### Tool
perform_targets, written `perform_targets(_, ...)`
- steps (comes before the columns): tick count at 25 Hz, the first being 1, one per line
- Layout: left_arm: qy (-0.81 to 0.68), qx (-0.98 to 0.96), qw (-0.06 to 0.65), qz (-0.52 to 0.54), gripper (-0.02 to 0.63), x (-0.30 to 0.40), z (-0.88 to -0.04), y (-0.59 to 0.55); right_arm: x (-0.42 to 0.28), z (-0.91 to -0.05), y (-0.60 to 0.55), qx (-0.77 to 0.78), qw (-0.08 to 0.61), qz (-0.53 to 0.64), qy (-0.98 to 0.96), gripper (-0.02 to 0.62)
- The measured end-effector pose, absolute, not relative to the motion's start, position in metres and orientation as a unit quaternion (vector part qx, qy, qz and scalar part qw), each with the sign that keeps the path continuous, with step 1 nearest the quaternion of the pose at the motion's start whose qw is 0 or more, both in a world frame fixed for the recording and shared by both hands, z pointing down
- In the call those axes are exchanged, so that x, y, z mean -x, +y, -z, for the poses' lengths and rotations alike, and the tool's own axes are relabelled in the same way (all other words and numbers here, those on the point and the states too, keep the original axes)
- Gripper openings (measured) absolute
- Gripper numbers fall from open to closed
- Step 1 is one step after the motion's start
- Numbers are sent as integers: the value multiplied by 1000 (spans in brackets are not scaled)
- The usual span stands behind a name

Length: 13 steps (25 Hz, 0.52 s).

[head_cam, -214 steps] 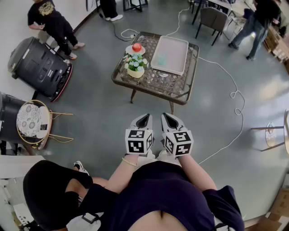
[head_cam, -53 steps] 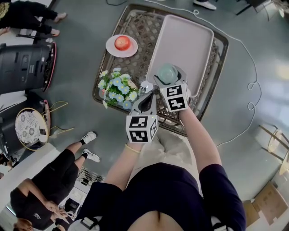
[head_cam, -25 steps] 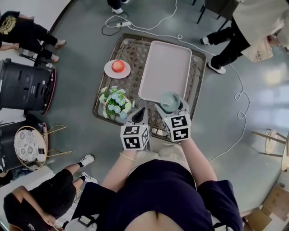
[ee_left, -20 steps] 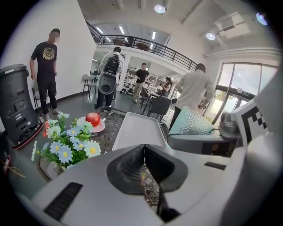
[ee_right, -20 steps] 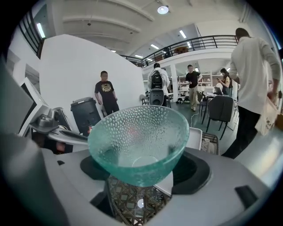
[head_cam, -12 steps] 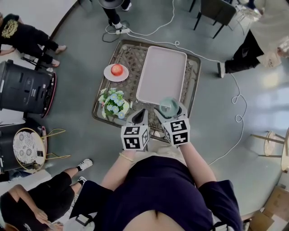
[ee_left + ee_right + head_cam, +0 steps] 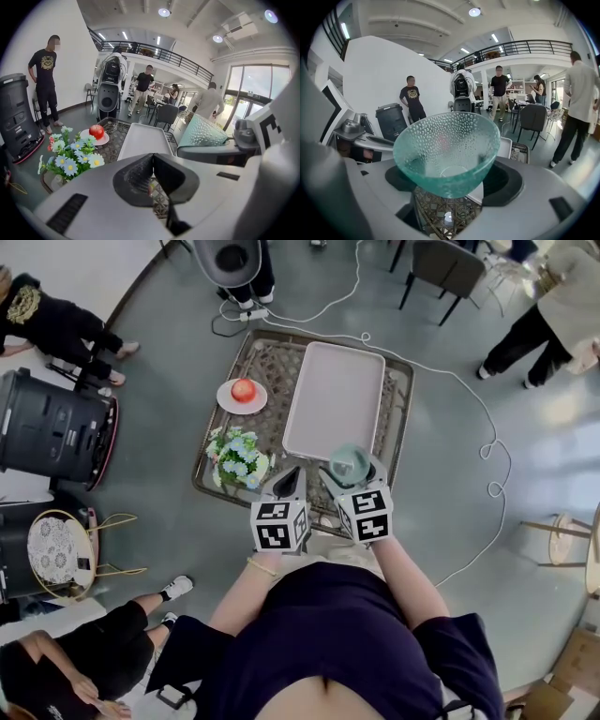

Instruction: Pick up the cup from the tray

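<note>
A teal dimpled glass cup [image 7: 350, 461] hangs above the table's near edge, just clear of the pale empty tray [image 7: 335, 395]. My right gripper [image 7: 350, 471] is shut on the cup, one jaw on each side of its lower wall. In the right gripper view the cup [image 7: 447, 150] fills the middle, upright, and the right gripper [image 7: 451, 182] clasps its base. My left gripper [image 7: 287, 482] is shut with nothing in it, to the left of the cup. In the left gripper view its jaws [image 7: 152, 158] meet, and the cup [image 7: 201, 133] shows at the right.
The wicker-top table [image 7: 262, 357] carries a pot of flowers [image 7: 234, 454] and an apple on a plate [image 7: 244, 390]. A black machine [image 7: 56, 418], a wire stand [image 7: 56, 545], a floor cable [image 7: 487, 451], a chair [image 7: 448, 268] and several people surround it.
The cup stood on the tray at first; my right gripper closed on it, lifted it and drew it back past the tray's near end. The left gripper stayed shut alongside.
</note>
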<state>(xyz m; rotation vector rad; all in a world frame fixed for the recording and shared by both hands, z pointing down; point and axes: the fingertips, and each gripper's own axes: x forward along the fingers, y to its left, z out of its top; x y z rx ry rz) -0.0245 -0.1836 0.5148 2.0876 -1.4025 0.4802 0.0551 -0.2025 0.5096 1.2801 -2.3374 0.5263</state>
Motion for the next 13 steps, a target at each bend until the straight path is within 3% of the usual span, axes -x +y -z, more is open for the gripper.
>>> perform_targets(13, -532, -779, 285, -174, 9, 31, -512, -181, -49, -508, -198, -455, 214, -182, -845, 383)
